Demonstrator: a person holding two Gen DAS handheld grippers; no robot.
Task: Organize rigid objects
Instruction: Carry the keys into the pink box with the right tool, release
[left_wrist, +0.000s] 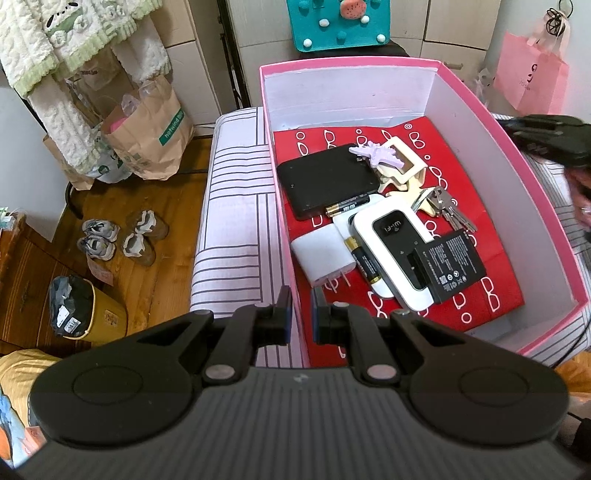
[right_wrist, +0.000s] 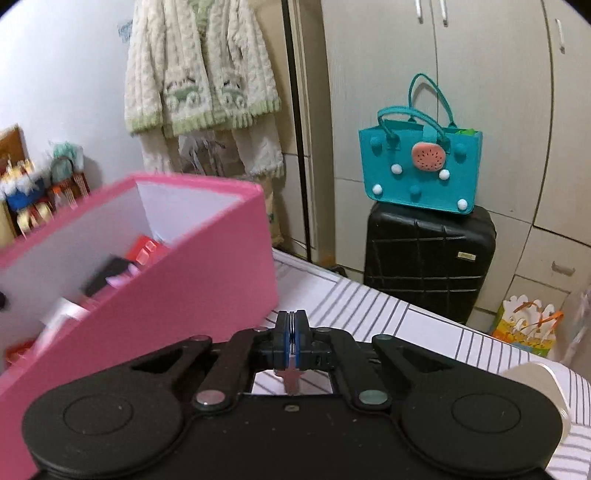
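Box (left_wrist: 546, 206), pink, sits on the striped bed (left_wrist: 236, 229) and holds a router (left_wrist: 391, 243), battery pack (left_wrist: 452, 264), keys (left_wrist: 448, 210) and charger (left_wrist: 323, 260). Left gripper (left_wrist: 300, 308) hovers over its near rim, jaws slightly apart. Right gripper (right_wrist: 292, 338) jaws clamp a thin metal piece (right_wrist: 291, 378) beside the box.

Both views are evenly lit by soft indoor light with weak shadows. Fisheye distortion bends straight lines toward the frame edges, and the corners vignette to black. The left wrist view is sharp. In the right wrist view, motion blur smears the pink box (right_wrist: 155, 258) at lower left.
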